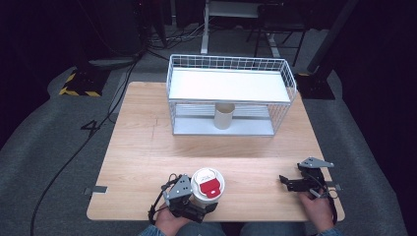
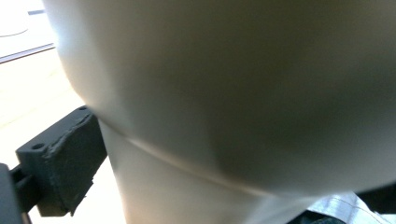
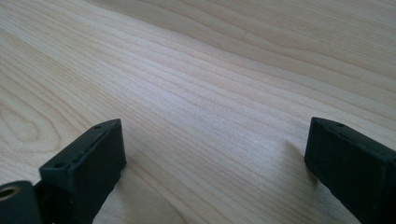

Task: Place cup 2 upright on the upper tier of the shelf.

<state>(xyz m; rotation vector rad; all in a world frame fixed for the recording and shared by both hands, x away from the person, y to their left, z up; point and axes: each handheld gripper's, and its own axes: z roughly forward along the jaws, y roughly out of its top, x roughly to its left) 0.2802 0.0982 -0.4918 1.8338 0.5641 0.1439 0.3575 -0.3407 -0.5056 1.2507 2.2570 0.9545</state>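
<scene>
A white paper cup with a red-marked lid (image 1: 207,186) is held at the near edge of the wooden table (image 1: 147,157) by the left gripper (image 1: 189,199), whose jaws are pressed on its sides. The right gripper (image 3: 215,154) is held wide open over bare wood, with nothing in it. The carrying step seems to be in hand. Next, the cup could be moved to the wire shelf rack (image 1: 290,81), beside the plain cup (image 1: 224,116) there.

The wire rack (image 1: 231,96) stands at the far middle of the table (image 1: 142,147). A paper cup (image 1: 224,116) stands on its lower shelf. The lidded cup (image 1: 207,186) is at the near edge, left of centre, within the left gripper (image 1: 189,196). The right gripper (image 1: 300,183) lies near the right edge.
</scene>
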